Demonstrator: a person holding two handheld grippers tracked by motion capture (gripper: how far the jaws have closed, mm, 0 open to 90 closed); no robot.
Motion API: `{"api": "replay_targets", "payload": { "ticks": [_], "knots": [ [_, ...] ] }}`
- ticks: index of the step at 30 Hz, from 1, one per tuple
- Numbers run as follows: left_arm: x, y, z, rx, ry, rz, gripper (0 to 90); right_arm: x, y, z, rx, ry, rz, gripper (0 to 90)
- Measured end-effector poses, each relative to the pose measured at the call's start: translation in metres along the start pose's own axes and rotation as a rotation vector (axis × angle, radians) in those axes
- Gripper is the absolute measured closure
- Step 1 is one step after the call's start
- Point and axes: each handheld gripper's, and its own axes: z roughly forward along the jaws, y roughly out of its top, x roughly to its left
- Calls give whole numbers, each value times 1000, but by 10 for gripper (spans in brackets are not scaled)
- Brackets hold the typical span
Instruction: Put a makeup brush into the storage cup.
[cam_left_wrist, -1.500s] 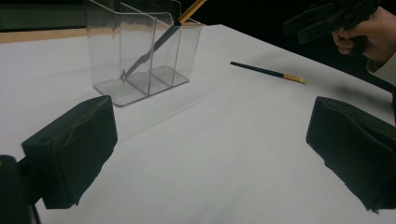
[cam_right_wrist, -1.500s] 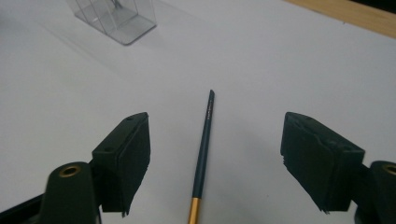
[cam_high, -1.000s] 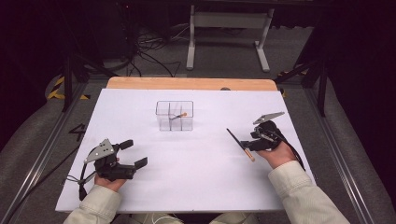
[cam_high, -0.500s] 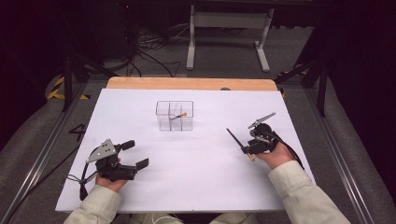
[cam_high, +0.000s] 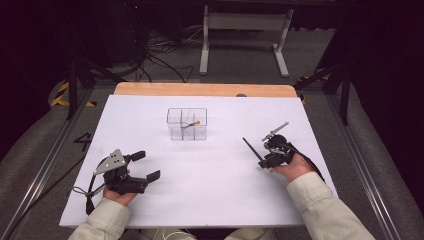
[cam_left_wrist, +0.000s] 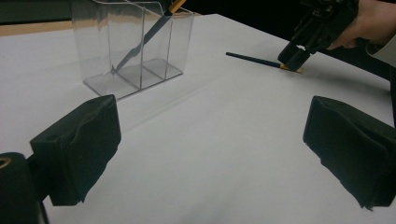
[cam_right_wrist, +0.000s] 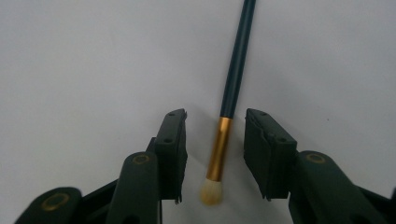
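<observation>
A make-up brush (cam_right_wrist: 236, 70) with a dark handle, gold ferrule and pale bristles lies flat on the white table (cam_high: 215, 180). My right gripper (cam_right_wrist: 215, 116) points down over it, its jaws on either side of the ferrule with a gap on each side; they have just been closing and do not press on it. The high view shows this brush (cam_high: 251, 151) right of centre with the right gripper (cam_high: 265, 161) at its near end. My left gripper (cam_high: 146, 165) rests open at the front left, with nothing between its jaws. A clear divided organizer (cam_high: 187, 125) holds a second brush (cam_high: 190, 123), leaning.
The left gripper view shows the organizer (cam_left_wrist: 130, 46) ahead to the left and the right gripper (cam_left_wrist: 292, 58) at the far right. A wooden strip (cam_high: 200, 90) runs along the table's far edge. Cables and a metal stand (cam_high: 240, 30) are on the floor beyond.
My right gripper has settled a little lower onto the near end of the lying brush and its jaws have narrowed around the ferrule. The left gripper has kept still.
</observation>
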Motion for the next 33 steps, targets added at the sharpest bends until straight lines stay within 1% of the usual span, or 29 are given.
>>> {"api": "replay_targets", "payload": {
  "ticks": [6, 10, 16, 21, 25, 27, 29, 30, 31, 32, 33],
  "knots": [
    [0, 0, 0, -2, 1, -4, 48, 0, 3, 1, 23, -10, -3, 618],
    [-1, 0, 1, -2, 8, 3, 51, 0, 5, 2, 39, -14, -4, 636],
    [-1, 0, 2, 11, 8, 7, 57, 0, 11, 1, 71, -23, -10, 650],
    [-1, 0, 2, 11, 7, 6, 58, 1, 15, 2, 92, -32, -14, 663],
    [-1, 0, 2, 9, 7, 7, 58, 1, 16, 5, 109, -36, -18, 690],
    [-1, -1, 2, 16, 15, 15, 68, 1, 17, 6, 116, -36, -18, 709],
    [-2, -1, 2, 18, 12, 15, 75, 1, 17, 7, 118, -39, -18, 718],
    [-2, -1, 3, 18, 12, 21, 79, 1, 17, 7, 119, -43, -18, 730],
    [-2, -1, 3, 19, 7, 19, 83, 1, 17, 7, 121, -46, -17, 746],
    [-2, -1, 3, 18, 9, 28, 90, 1, 18, 7, 122, -50, -16, 764],
    [-3, -1, 3, 17, 10, 26, 94, 0, 18, 7, 125, -54, -14, 784]
  ]
}}
